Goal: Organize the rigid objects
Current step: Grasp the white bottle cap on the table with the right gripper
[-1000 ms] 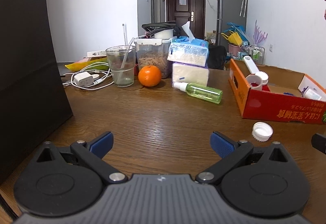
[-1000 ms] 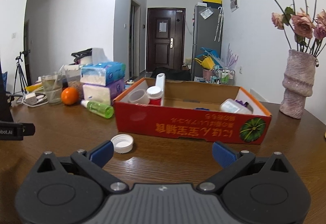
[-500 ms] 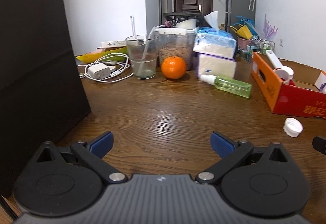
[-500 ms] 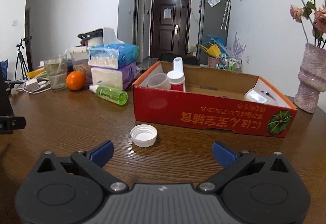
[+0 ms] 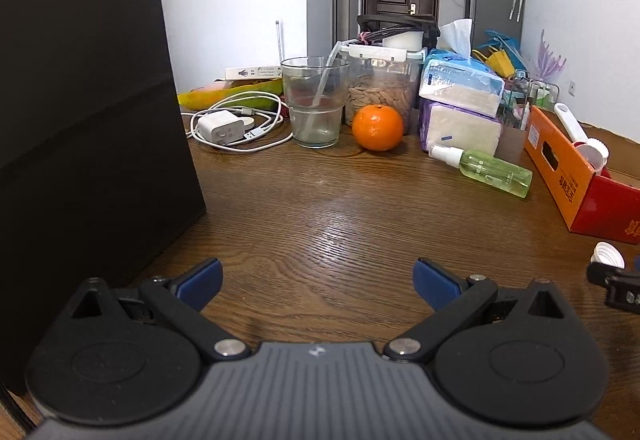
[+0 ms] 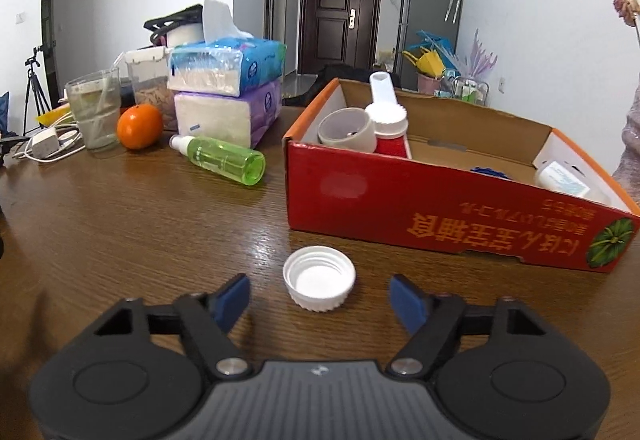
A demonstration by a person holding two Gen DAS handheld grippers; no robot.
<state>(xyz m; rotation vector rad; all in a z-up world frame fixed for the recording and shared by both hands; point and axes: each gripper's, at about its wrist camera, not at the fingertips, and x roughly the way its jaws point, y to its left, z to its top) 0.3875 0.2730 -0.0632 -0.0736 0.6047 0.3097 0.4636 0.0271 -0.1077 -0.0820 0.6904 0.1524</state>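
White ribbed plastic cap (image 6: pixel 319 278) lies open-side up at 12 o'clock, just ahead of my spread-apart right gripper (image 6: pixel 320 300), red cardboard box (image 6: pixel 460 215) at 1 o'clock for dropping it in, left gripper (image 5: pixel 318 278) likewise wide apart, idle.

Vase (image 6: pixel 631 143) cut by right edge

Yellow Chinese characters run upside down along the red box (image 6: pixel 460 207) front; none legible.

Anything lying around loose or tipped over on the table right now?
Two things. A white cap lies open side up on the wood, apart from any bottle, just ahead of the open right tool. The green spray bottle lies on its side beside the red box.
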